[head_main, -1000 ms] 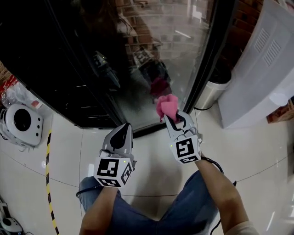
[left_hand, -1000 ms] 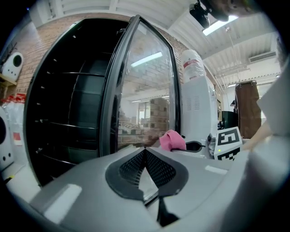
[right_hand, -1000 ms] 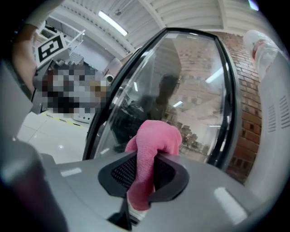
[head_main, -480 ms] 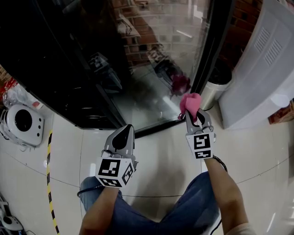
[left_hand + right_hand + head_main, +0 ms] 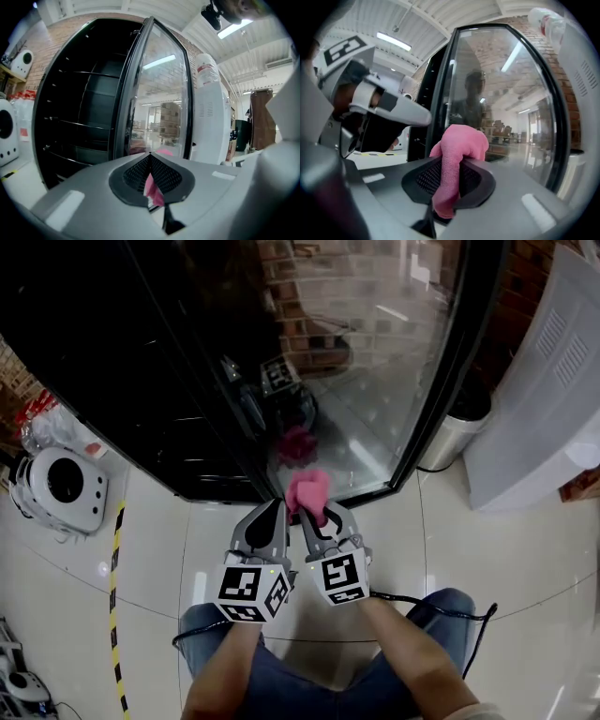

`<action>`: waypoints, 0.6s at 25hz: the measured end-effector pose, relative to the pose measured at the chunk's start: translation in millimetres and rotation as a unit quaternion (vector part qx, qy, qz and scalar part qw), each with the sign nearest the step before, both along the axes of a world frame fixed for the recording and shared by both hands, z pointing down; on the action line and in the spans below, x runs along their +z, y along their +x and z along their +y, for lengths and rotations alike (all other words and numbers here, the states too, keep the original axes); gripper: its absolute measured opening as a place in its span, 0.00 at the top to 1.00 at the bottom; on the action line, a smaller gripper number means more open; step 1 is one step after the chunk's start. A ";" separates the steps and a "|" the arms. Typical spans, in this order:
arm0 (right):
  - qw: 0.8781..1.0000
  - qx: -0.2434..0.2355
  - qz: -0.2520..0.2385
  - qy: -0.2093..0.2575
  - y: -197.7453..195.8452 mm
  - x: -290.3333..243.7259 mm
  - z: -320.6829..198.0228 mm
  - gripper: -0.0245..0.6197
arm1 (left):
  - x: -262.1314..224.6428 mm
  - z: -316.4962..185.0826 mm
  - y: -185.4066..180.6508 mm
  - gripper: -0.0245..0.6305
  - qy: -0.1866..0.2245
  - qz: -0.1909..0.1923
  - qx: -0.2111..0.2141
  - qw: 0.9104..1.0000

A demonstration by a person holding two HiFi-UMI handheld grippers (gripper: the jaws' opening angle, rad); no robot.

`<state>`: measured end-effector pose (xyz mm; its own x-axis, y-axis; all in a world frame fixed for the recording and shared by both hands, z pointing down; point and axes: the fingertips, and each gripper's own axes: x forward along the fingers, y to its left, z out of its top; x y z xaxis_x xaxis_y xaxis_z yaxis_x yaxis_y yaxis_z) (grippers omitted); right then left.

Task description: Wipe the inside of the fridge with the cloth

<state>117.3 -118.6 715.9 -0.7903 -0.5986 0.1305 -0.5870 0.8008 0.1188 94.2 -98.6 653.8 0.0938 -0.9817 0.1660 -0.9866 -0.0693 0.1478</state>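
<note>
Pink cloth [image 5: 307, 491], black fridge [image 5: 141, 381], red-brown brick wall [image 5: 61, 33], yellow-black striped floor tape [image 5: 115, 615], white floor tiles [image 5: 525, 559].

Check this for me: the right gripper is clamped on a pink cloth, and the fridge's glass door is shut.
Wrong about the door: the glass door stands open, leaving the fridge's shelves exposed beside it, as the left gripper view shows. The right gripper is indeed clamped on the pink cloth.
</note>
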 end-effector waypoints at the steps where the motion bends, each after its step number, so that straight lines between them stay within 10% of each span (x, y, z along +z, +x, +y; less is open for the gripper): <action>1: 1.000 -0.008 0.005 -0.007 -12.8 10.2 7.8 0.87 | -0.7 1.5 -2.6 0.94 -0.001 0.006 -0.003 1.000; 15: 0.994 0.042 0.076 -0.068 -12.0 125.2 -13.0 0.87 | -32.3 20.5 -4.9 0.94 0.016 0.056 0.005 0.998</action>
<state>105.4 -131.6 841.1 -0.7037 -0.6302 0.3282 -0.6360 0.7646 0.1044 89.2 -78.0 621.5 0.1197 -0.9852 0.1226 -0.9630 -0.0852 0.2556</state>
